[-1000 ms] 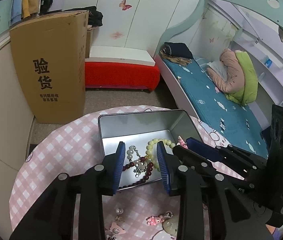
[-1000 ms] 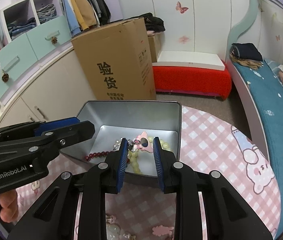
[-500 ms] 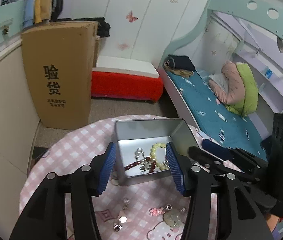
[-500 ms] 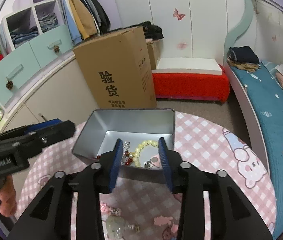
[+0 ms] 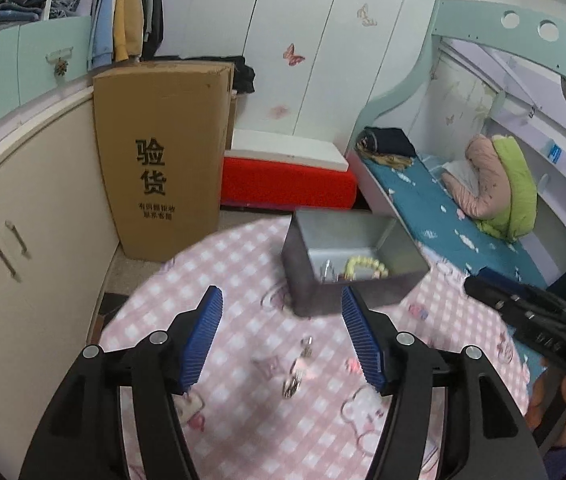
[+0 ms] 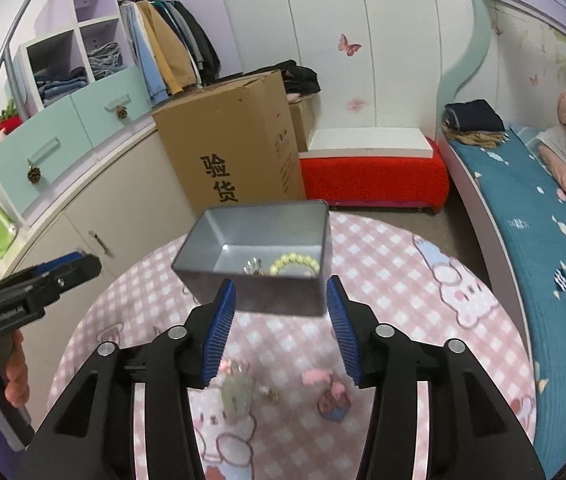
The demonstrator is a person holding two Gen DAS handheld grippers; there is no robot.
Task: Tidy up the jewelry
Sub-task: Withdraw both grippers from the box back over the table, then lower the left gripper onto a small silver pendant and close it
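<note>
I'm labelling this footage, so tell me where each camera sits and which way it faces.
Left wrist: on the left gripper, angled down at the pink checked tablecloth; jaws opening, empty; right gripper at right.
Right wrist: on the right gripper, same tilt; jaws opening, empty; left gripper at left.
Shared: grey metal tin, brown cardboard box.

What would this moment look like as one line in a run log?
left gripper: opening, empty | right gripper: opening, empty | metal tin: holds yellow bead bracelet | table: loose charms
</note>
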